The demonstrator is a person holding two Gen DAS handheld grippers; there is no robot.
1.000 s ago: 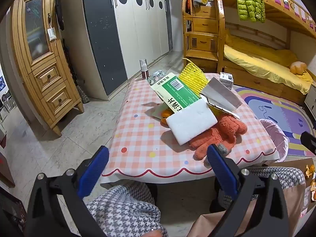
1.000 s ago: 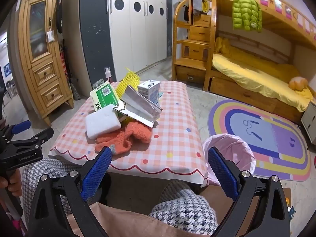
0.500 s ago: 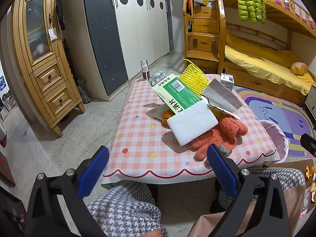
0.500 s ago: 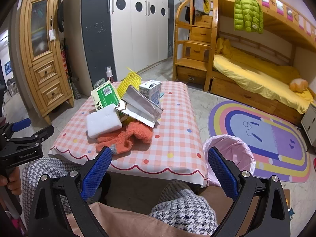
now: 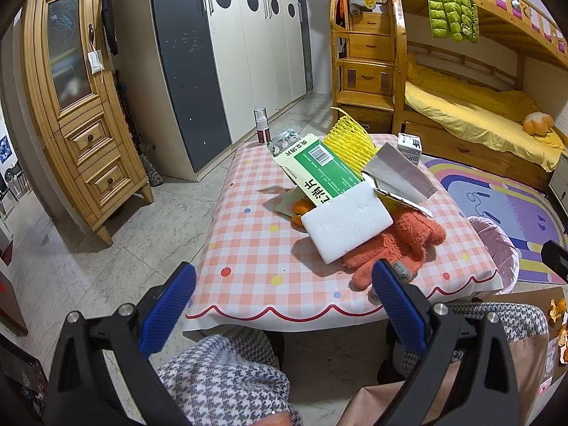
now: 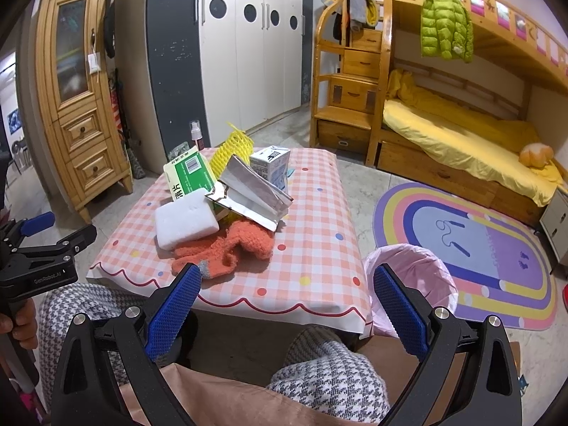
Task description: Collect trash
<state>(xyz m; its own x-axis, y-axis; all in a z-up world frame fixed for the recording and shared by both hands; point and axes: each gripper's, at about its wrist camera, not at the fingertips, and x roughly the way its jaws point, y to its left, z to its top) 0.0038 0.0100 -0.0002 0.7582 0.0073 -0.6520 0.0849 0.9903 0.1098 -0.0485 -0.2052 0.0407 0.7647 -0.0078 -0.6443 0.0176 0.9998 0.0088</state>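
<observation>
Left wrist view: the left gripper [image 5: 284,296] is spread wide and empty, short of the worktop [image 5: 255,245]. The trash pile lies toward 1 o'clock: white foam block [image 5: 348,227] on orange gloves [image 5: 401,245], green box [image 5: 319,174] behind.

Right wrist view: the right gripper [image 6: 284,298] is also wide and empty. The pile lies at 11 o'clock; the pink-lined bin [image 6: 415,269] stands at 1 o'clock beside the worktop.
</observation>
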